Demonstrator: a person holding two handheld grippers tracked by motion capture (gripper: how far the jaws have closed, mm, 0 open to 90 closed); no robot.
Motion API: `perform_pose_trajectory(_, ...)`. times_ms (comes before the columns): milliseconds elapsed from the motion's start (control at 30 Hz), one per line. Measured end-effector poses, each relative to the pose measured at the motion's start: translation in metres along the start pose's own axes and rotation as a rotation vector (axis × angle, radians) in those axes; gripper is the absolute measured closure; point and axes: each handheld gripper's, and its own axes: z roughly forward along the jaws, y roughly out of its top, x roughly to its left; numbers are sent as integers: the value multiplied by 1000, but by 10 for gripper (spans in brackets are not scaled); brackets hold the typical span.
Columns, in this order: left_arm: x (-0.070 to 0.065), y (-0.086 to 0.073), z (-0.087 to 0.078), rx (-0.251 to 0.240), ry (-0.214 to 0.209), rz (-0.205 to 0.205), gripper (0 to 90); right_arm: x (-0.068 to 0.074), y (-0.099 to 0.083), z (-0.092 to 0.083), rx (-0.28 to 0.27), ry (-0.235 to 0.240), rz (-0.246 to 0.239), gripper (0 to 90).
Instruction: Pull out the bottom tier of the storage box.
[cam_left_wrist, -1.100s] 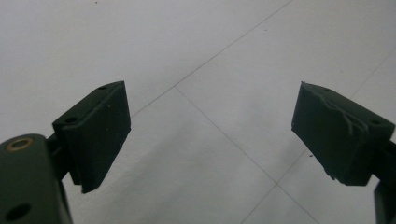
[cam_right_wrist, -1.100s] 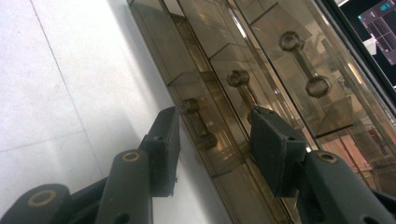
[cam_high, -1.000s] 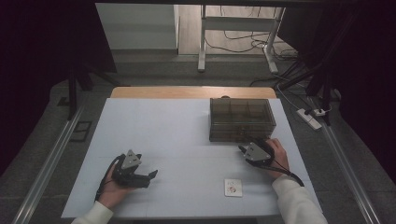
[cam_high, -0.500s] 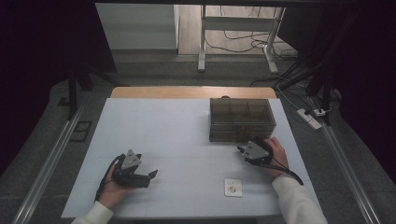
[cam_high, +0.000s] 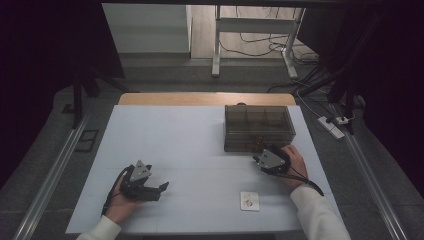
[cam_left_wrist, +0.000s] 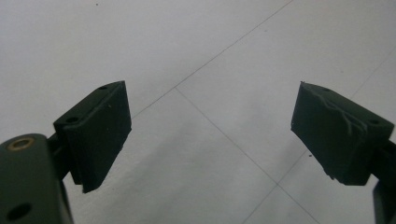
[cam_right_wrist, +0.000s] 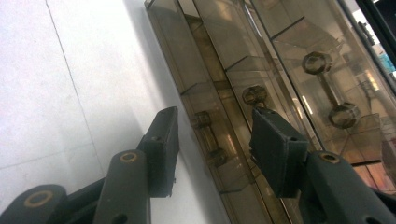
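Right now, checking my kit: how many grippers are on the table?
2. The left gripper is at the table's front left; the right gripper is at the front of the box. None seems hidden.

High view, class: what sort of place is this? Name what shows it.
Probably a lab or recording workspace: a white-covered table in a dark surround, cables trailing on the floor beyond, and a power strip beside the table.

The box (cam_high: 258, 128) stands on the table (cam_high: 175, 145), behind the card (cam_high: 249, 201).
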Motion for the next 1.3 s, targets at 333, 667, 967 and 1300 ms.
perform_pose_trajectory(333,0,0,0,1,0,1,125,0,-1,5,23,6,-34,531)
perform_pose_trajectory(667,0,0,0,0,1,0,125,2,0,8,27,9,-39,534)
perform_pose_trajectory(967,0,0,0,-1,0,0,125,3,1,10,48,9,-71,526)
perform_pose_trajectory(1300,0,0,0,0,2,1,124,3,8,14,98,21,-123,536)
